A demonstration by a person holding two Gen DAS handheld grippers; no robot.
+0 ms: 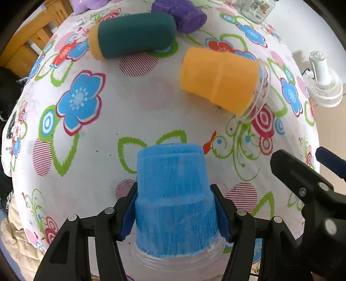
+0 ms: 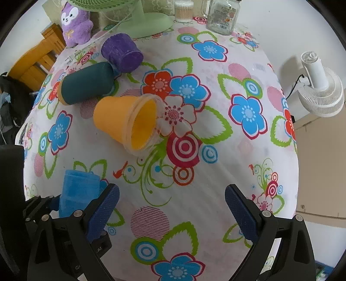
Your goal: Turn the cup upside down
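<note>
Nearest the left wrist camera, the left gripper (image 1: 175, 210) has its jaws clamped on the blue cup (image 1: 174, 201), one blue pad pressed against each side of its wall. The cup stands upside down, its closed base uppermost and its clear plastic rim down against the flowered surface (image 1: 103, 138). In the right wrist view the same blue cup (image 2: 79, 193) shows at the lower left, partly hidden behind that gripper's own left finger.

Going left to right across the far part of the surface in the left view: a dark green cup (image 1: 134, 34) lies on its side with a tan band at its left end, a purple cup (image 1: 183, 16) lies just behind it and seems to touch it, and an orange cup (image 1: 222, 81) lies on its side with its clear rim pointing right. A glass jar (image 1: 255, 9) stands at the far edge, and a small white fan (image 1: 323, 80) sits off to the right, beyond the surface.

The right gripper (image 2: 172, 207) hovers above bare flowered cloth with its jaws wide apart and nothing between them; part of it shows at the right edge of the left view too. From its camera, a purple plush toy (image 2: 74, 23) and the base of a green fan (image 2: 144, 23) stand at the back.
</note>
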